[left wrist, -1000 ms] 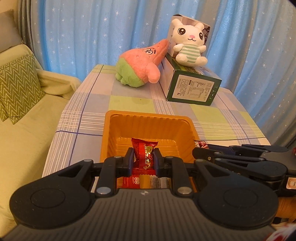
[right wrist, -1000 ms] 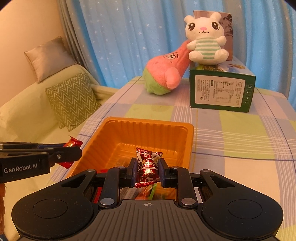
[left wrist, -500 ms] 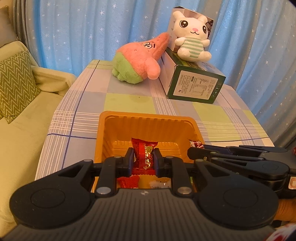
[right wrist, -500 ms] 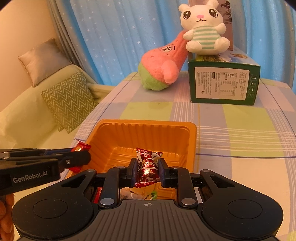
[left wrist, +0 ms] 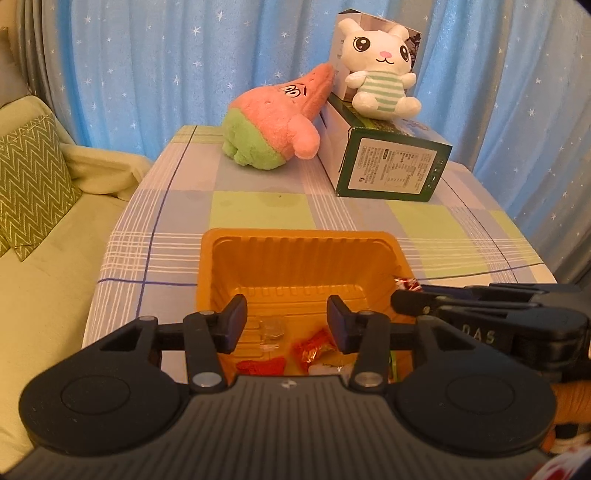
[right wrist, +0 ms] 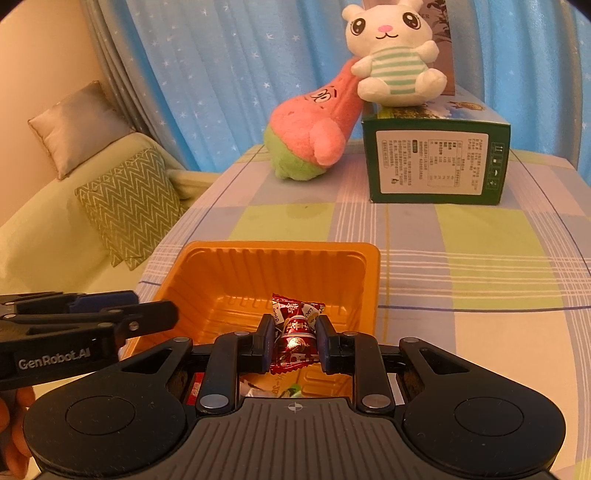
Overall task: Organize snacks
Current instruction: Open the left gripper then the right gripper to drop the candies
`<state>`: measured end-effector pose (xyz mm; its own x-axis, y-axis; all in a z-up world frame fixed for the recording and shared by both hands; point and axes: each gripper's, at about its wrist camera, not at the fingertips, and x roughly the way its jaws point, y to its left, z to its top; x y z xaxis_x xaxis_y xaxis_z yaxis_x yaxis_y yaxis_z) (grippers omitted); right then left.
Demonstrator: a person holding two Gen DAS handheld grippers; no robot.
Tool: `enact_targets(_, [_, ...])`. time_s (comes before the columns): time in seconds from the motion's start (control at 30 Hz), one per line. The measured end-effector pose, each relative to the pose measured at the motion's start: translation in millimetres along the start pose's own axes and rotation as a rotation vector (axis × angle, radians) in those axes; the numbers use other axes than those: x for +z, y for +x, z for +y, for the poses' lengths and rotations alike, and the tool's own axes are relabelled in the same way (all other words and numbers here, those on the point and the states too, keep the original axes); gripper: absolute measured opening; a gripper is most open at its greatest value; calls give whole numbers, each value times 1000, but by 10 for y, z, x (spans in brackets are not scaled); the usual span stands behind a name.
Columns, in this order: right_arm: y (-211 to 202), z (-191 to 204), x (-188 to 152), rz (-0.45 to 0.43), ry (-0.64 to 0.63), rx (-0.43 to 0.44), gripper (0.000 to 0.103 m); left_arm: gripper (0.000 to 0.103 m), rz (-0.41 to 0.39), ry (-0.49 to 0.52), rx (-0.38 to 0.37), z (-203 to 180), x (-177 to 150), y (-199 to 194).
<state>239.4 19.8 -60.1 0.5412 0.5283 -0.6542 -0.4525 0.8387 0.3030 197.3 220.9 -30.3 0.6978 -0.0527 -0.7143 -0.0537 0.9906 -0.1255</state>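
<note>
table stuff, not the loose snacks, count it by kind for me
plush toys: 2, a pink and green star plush and a white bunny plush
green cartons: 1, with the bunny sitting on it
upright boxes behind the bunny: 1
orange trays: 1
total: 5

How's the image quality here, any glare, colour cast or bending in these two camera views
Left wrist view: warm orange cast, curtain bowed by the fisheye, dark corners. Right wrist view: same cast, glare on the foil candy in the right gripper; tray and box sharp.
</note>
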Motion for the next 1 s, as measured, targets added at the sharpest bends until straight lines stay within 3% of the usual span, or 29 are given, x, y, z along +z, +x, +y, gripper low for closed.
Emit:
enact_targets(0.6, [-30, 54, 75, -12, 18, 17, 25, 58, -3, -6, 23, 89, -118, -159])
enact_targets(0.67, [-26, 56, 88, -25, 22, 55, 25, 61, -5, -6, 22, 91, -124, -162])
enact_targets(0.7, [-12, 72, 94, -22, 18, 87, 32, 64, -4, -6, 23, 91, -124, -163])
enact_targets(0.73, [-6, 87, 103, -15, 13, 99, 50, 65, -2, -5, 23, 90, -127, -165])
enact_targets(0.77, [-21, 97, 109, -20, 11, 101, 57, 65, -1, -3, 22, 94, -133, -176])
enact_targets(1.0, [-251, 18, 61, -45, 62, 63, 60, 81, -13, -22, 30, 115, -209, -304])
